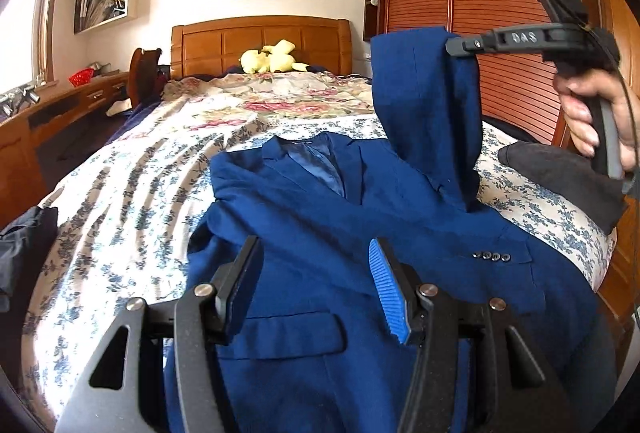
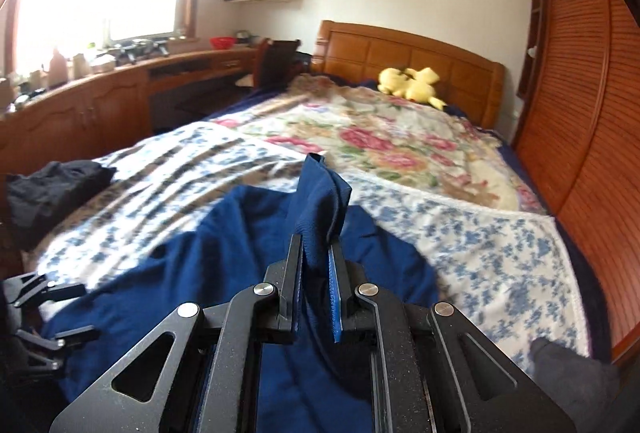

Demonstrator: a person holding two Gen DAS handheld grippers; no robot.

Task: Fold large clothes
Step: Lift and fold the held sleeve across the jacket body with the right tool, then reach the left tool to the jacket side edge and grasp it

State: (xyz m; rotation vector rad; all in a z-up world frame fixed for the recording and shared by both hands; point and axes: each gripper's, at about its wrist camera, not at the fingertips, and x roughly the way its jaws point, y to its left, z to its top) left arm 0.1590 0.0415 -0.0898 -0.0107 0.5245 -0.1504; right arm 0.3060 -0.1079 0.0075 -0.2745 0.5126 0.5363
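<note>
Blue jacket [image 1: 320, 233] lies face-up mid-frame, barely folded. Right gripper [image 2: 316, 269] clenched on raised sleeve [image 1: 424, 105], upper right; left gripper [image 1: 316, 273] released, empty. Body folds remain.

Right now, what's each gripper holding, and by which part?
Right gripper pinches the blue blazer by its lifted sleeve's end. Left gripper is open, holding nothing.

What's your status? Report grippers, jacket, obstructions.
Left gripper open, hovering over blue jacket on bed. Right gripper shut on jacket sleeve, lifted. Dark clothes beside jacket, not blocking.
</note>
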